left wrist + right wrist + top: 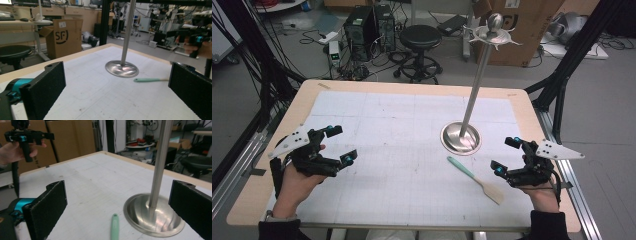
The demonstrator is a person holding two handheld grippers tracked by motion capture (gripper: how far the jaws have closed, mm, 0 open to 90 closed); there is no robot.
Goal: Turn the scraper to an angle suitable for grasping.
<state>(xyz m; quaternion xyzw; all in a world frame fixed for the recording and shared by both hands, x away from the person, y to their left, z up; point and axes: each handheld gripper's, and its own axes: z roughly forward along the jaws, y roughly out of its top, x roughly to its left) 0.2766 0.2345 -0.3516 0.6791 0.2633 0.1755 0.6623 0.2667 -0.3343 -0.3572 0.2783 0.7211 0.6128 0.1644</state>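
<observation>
A: How does the right gripper stand?

B: Its jaws are spread wide, with nothing between them and nothing touching them. It sits low near the table's right edge, toward the near right corner. In its own view the spatula's green handle tip lies on the mat below the gap, between the two pads but clear of both.

A: And the left gripper?

B: Spread wide too, empty, near the left edge.

A: Where is the spatula?

B: Flat on the white mat, in the right half of the table, just inward of the right gripper and close in front of the round base of the metal stand, not touching it.

A: Which way does it run?

B: Its long axis is diagonal: green handle toward the stand and the table's middle, pale wooden blade toward the near right corner.
</observation>
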